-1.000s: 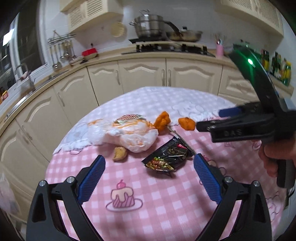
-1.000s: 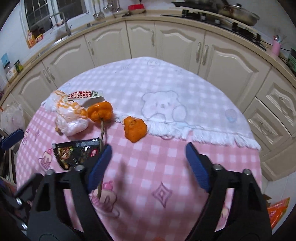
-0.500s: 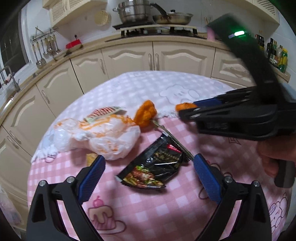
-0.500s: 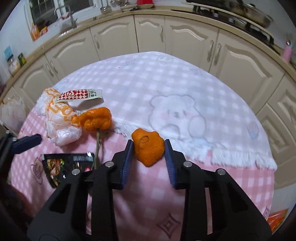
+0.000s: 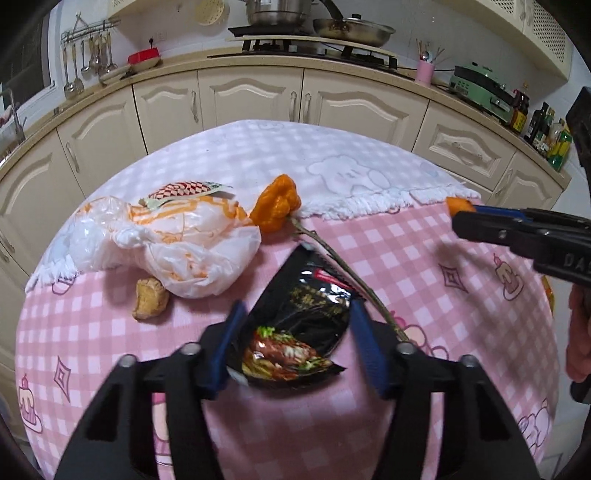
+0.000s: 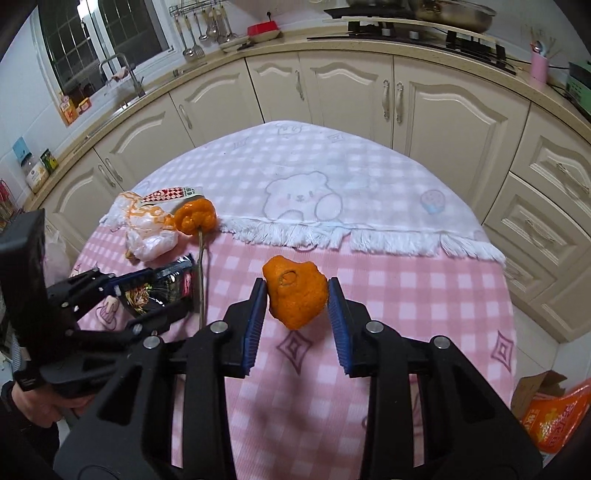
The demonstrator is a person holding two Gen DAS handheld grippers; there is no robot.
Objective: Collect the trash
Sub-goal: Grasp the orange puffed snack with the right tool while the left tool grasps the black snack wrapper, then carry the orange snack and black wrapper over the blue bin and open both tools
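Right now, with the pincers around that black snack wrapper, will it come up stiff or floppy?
Probably floppy: the black snack wrapper lies creased and torn open, so it should buckle as the left gripper closes. It looks empty and light. Its glossy film might slip.

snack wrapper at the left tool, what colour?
Black snack wrapper, glossy, with a red and green food print. Clearest in the left wrist view.

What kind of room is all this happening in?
Most likely a home kitchen. A gas stove with a pot and a frying pan stands on a curved counter, ladles hang on a wall rack, and a sink tap sits below the window.
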